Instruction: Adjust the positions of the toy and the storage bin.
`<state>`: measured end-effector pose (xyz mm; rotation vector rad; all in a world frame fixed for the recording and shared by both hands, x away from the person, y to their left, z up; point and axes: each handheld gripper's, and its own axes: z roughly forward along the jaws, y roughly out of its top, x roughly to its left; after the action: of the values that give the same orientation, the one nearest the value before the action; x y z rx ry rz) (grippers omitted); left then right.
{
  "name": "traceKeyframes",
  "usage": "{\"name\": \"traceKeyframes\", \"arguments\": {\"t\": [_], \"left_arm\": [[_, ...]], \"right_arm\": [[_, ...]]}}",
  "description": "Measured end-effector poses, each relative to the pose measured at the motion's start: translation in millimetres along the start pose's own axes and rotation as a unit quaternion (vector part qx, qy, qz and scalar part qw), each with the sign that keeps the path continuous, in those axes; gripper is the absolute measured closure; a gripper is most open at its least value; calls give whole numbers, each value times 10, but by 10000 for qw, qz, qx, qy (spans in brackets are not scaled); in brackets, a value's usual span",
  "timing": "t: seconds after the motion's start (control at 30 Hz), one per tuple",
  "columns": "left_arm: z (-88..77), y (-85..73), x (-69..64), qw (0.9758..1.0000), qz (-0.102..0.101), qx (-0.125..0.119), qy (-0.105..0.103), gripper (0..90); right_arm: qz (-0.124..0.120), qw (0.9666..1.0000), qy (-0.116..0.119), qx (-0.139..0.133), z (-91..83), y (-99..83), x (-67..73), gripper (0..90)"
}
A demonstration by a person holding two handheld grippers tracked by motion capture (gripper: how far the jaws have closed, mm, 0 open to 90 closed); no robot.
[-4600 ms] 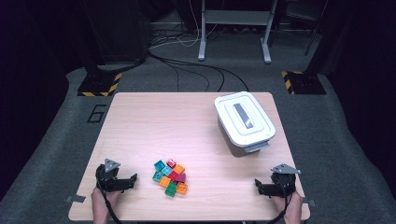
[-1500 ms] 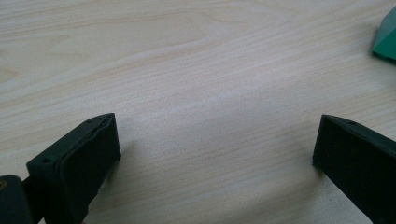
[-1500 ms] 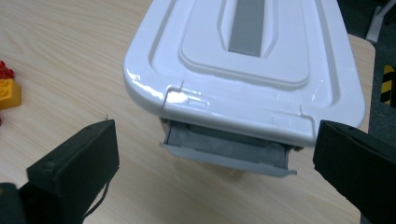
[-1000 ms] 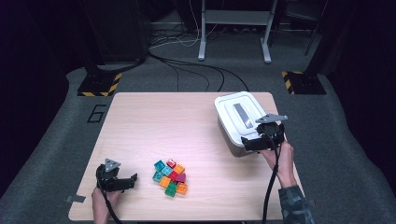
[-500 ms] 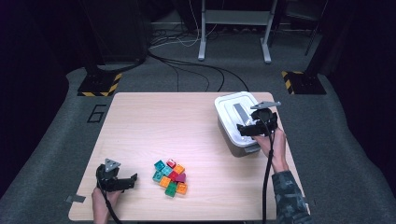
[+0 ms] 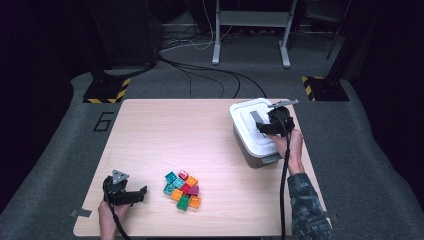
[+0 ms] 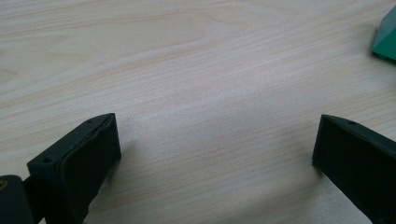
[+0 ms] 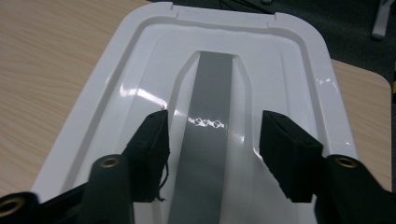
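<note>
The wooden table (image 6: 200, 145) stood on grey carpet, with a white box (image 6: 252, 135) near its far right corner. The box's white lid (image 8: 140, 93) was on, and a grey handle (image 8: 212, 116) ran along the middle of the lid.

The right gripper (image 8: 212, 140) sat over the lid, one jaw on each side of the grey handle. Its jaws had just been closing around the handle, yet a gap showed between each pad and the strip, so the handle lay between them without being pinched.

A cluster of small coloured blocks (image 6: 182, 190) lay near the table's front edge, well apart from the box.

The left gripper (image 6: 131, 194) rested on the table at the front left, near the blocks, its jaws spread wide over bare wood with nothing between them. A green block (image 7: 386, 37) showed off to one side.
</note>
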<state>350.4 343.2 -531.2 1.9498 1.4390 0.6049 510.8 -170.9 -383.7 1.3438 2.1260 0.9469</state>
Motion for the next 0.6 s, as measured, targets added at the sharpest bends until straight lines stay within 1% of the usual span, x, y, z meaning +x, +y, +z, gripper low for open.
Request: {"name": "traceKeyframes", "arguments": {"t": [0.1, 0.13, 0.2, 0.27, 0.3, 0.33, 0.4, 0.43, 0.5, 0.57, 0.6], "left_arm": [[0, 0, 0, 10000, 0, 1, 0, 8], [0, 0, 0, 10000, -1, 0, 0, 8], [0, 0, 0, 10000, -2, 0, 1, 7], [0, 0, 0, 10000, -2, 0, -1, 8], [0, 0, 0, 10000, -2, 0, -1, 8], [-3, 1, 4, 10000, 29, 24, -4, 8], [-3, 1, 4, 10000, 29, 24, -1, 8], [-3, 1, 4, 10000, 31, 25, -5, 8], [-4, 1, 4, 10000, 30, 26, -3, 8], [-3, 0, 4, 10000, 31, 22, -2, 8], [0, 0, -1, 10000, -3, -2, 0, 8]], "right_arm": [[119, 9999, 39, 47, 56, 17, -29, 510], [111, 9999, 75, -3, 68, 19, -44, 527], [197, 9997, 156, -16, 89, 28, -54, 562], [154, 9997, 195, 1, 119, 34, -55, 579], [170, 9998, 140, 16, 129, 39, -35, 584], [109, 9999, 103, 26, 137, 47, -26, 592], [102, 9999, 88, 67, 138, 57, -14, 608], [33, 9999, 101, 44, 149, 65, -17, 631], [-20, 9999, 116, 21, 159, 64, -10, 642], [-30, 9999, 134, 6, 160, 61, -15, 644], [-20, 9999, 130, 5, 160, 61, -13, 645]]}}
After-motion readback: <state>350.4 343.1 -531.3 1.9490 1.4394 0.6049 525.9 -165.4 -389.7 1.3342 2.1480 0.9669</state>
